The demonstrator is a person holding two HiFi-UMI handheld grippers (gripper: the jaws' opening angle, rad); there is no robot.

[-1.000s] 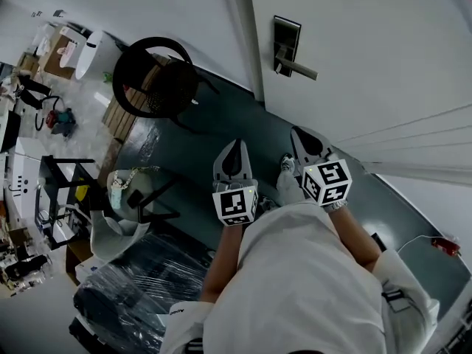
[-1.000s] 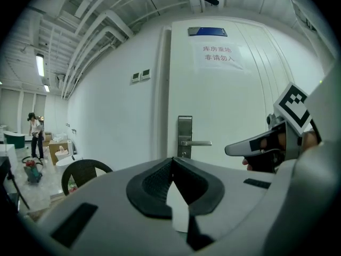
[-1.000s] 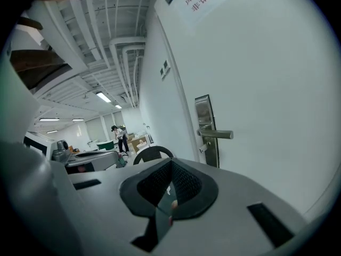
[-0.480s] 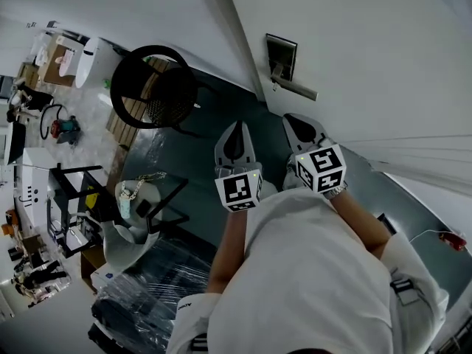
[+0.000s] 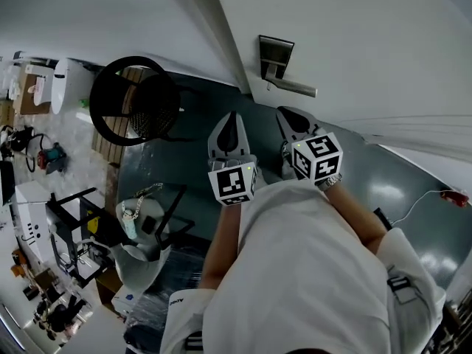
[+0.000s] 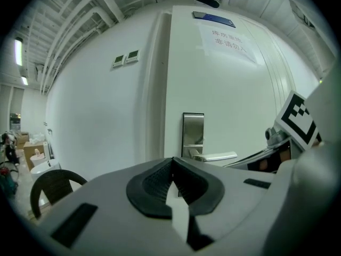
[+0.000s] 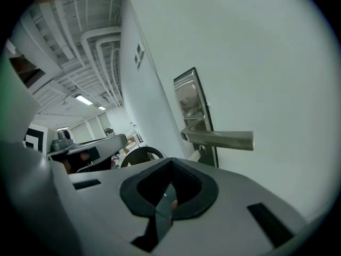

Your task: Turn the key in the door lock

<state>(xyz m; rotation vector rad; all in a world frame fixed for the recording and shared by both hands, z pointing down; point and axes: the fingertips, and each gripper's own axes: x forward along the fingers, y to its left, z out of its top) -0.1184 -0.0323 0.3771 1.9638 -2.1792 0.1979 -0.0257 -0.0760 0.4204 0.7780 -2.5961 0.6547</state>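
White walls (image 5: 88,6) meet a dark, glossy floor (image 5: 188,135) where a black round-backed chair (image 5: 133,98) stands beside a cluttered corner, as a strip light (image 6: 19,51) and exposed pipes (image 6: 74,15) run across the ceiling overhead.

Closed tongs (image 6: 171,167) before door handle (image 6: 213,157)

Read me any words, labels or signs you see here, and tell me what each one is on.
Paper sign on the door: two lines of red Chinese characters, seemingly "库房重地" and "非请勿入", blurred.
Blue plate above it: too small to read.
Sleeve print: too small to read.
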